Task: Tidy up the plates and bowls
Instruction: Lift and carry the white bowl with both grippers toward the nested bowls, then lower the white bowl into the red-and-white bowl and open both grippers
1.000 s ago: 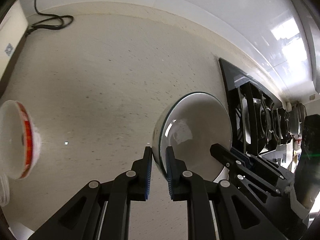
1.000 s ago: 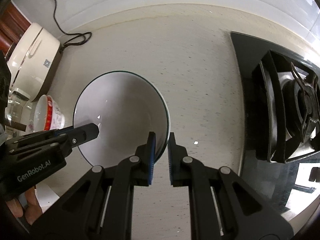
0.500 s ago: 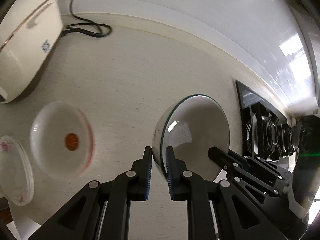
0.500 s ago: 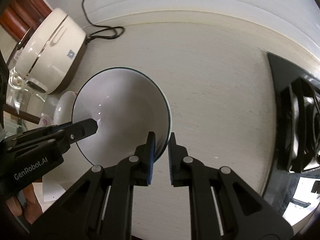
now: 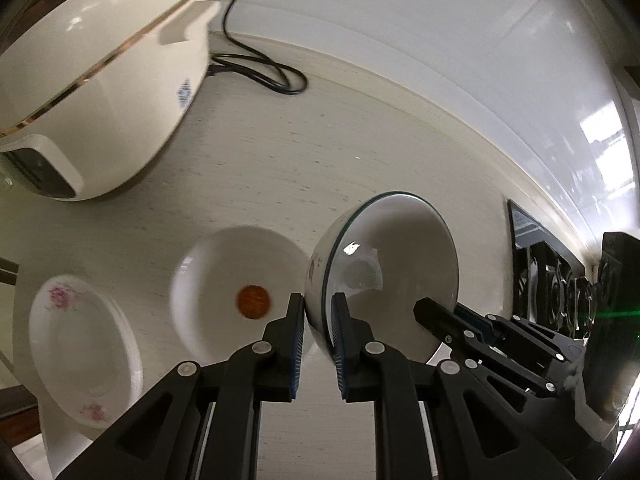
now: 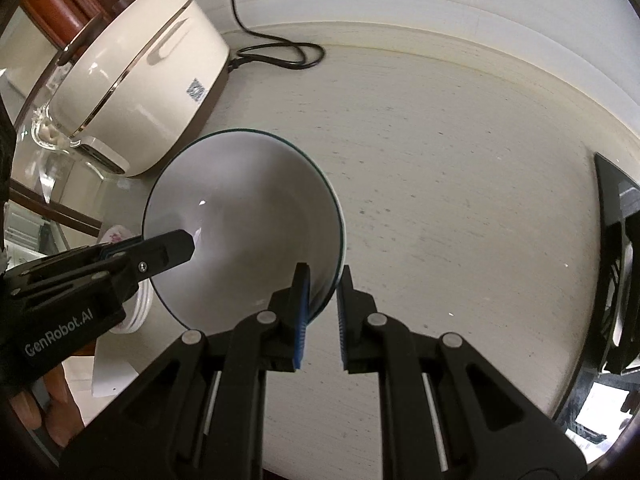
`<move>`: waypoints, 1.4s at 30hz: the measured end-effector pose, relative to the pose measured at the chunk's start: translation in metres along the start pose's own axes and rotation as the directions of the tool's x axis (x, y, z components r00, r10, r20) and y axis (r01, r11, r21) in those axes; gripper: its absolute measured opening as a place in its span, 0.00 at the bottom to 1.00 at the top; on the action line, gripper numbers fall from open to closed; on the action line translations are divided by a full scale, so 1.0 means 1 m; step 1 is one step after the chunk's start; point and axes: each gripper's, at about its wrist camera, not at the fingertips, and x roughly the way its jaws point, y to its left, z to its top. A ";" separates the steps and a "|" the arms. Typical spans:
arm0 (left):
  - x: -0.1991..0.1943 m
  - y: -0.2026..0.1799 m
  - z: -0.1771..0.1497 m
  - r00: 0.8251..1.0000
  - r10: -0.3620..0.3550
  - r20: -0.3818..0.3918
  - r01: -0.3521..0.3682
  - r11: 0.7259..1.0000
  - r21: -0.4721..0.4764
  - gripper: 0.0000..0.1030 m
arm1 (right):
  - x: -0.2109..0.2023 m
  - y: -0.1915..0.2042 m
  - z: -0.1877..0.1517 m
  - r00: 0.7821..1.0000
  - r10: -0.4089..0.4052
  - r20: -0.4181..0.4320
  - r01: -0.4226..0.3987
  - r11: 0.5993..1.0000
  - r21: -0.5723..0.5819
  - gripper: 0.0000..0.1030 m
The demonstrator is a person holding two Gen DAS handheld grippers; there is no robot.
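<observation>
Pale countertop (image 6: 440,160), both fingers pinching bowl (image 6: 248,216) rim, plate (image 5: 80,348) blurred

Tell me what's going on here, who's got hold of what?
A person is holding a two-finger gripper in each hand, and both are clamped on the rim of one white bowl with a dark rim line: the left gripper on one side, the right gripper on the opposite side. The bowl is held above the pale countertop. Next to it in the left wrist view sit a white bowl with an orange spot and a floral plate, near a cream rice cooker.
</observation>
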 end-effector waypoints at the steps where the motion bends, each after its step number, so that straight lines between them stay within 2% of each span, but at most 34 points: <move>1: -0.001 0.004 0.001 1.000 0.005 0.003 -0.005 1.000 -0.005 0.13 | 0.001 0.005 0.003 1.000 -0.001 0.001 0.001 1.000 -0.007 0.15; 10: -0.013 0.033 0.014 0.999 0.028 0.018 -0.027 0.999 -0.036 0.13 | 0.009 0.033 0.015 1.000 0.014 -0.006 -0.014 0.999 -0.052 0.15; 20: -0.011 0.056 0.006 0.998 0.049 -0.031 -0.052 0.995 -0.090 0.13 | 0.026 0.049 0.007 0.997 0.023 -0.068 -0.029 0.995 -0.093 0.15; 34: 0.000 0.064 -0.001 0.994 0.084 -0.067 -0.091 0.990 -0.106 0.13 | 0.038 0.053 0.004 0.995 0.007 -0.096 -0.019 0.992 -0.125 0.15; 42: 0.001 0.062 0.000 0.992 0.103 -0.069 -0.109 0.989 -0.101 0.15 | 0.039 0.056 0.003 0.996 -0.011 -0.083 -0.001 0.988 -0.153 0.20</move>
